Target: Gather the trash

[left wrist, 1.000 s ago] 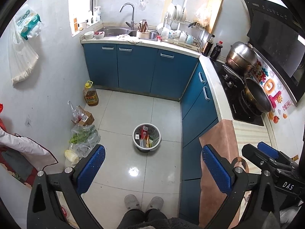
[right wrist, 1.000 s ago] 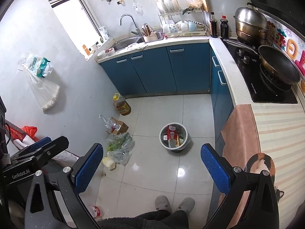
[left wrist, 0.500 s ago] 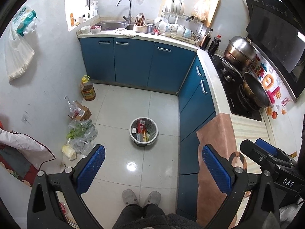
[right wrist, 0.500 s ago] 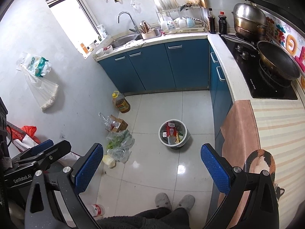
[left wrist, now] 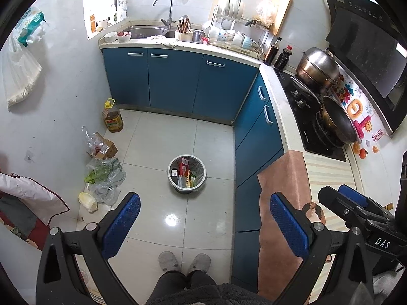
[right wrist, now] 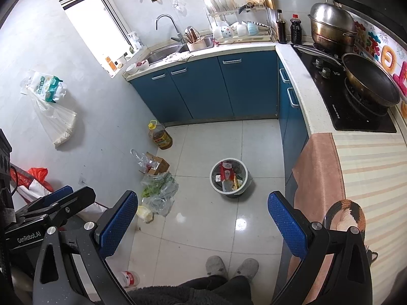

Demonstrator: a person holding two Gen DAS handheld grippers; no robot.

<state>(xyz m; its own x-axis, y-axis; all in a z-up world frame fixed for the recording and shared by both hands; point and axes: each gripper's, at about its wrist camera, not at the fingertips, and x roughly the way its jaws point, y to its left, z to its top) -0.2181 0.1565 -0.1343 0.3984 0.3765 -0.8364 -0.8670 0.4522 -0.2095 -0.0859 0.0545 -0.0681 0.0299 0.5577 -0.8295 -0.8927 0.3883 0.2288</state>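
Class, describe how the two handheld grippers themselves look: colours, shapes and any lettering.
Both the left gripper and the right gripper have matte black, angular frames with silver bolts. Their fingers carry flat blue dimpled pads. White lettering reads "GenRobot.AI" on the left gripper's body and "DAS" on the right's.

home kitchen: sink (left wrist: 150, 31), stove (left wrist: 315, 117), blue cabinets (left wrist: 178, 81)

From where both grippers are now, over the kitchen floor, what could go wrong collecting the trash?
1. The bin looks full nearly to its rim, so lifting or tilting it may spill wrappers.
2. The plastic bags by the wall are loose and crumpled; a pinch may catch only a thin fold and slip.
3. The oil jug and cardboard box stand close by, so a wide sweep could knock them.
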